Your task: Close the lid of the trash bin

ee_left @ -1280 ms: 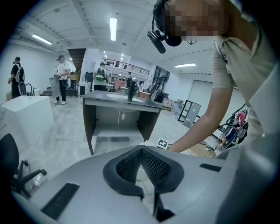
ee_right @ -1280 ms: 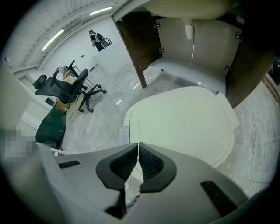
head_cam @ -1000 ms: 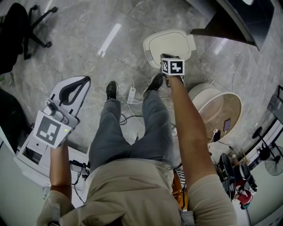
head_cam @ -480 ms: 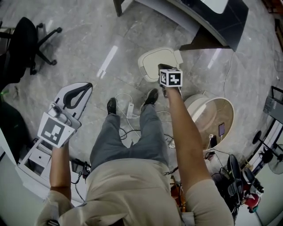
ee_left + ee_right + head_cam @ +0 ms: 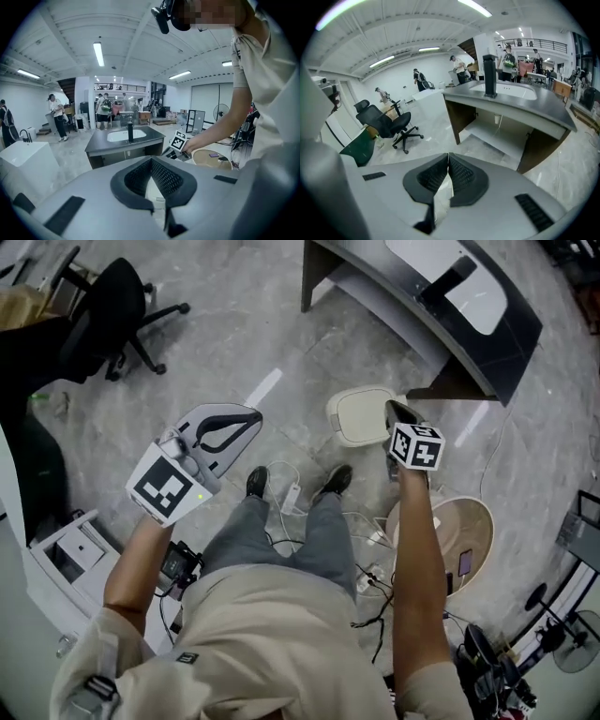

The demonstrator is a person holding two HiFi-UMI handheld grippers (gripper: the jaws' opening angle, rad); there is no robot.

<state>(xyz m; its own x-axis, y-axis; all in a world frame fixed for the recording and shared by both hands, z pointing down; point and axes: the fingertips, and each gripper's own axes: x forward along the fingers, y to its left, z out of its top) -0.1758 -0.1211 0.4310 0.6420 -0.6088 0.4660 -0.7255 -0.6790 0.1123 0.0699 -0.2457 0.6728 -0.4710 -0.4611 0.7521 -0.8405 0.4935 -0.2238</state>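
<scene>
The cream trash bin point(image 5: 337, 427) stands on the grey stone floor point(image 5: 234, 334), just beyond the person's right shoe point(image 5: 336, 480), its lid point(image 5: 367, 412) lying flat and shut.

The right gripper point(image 5: 392, 407) is beside the bin's right edge in the head view. A second ago it sat low over the lid's near edge; now it is lifted well clear of it. Its jaws are closed tip to tip with nothing between them.

The left gripper point(image 5: 253, 418) is off to the left, apart from the bin and also higher than before. Its jaws are closed and empty too.

The bin looks smaller than a second ago, and more of the room shows: a dark desk point(image 5: 441, 306) on the far side and a black office chair point(image 5: 117, 310) at far left. A round cream table point(image 5: 487, 531) stands near right, and white cables point(image 5: 281, 479) lie between the shoes.
</scene>
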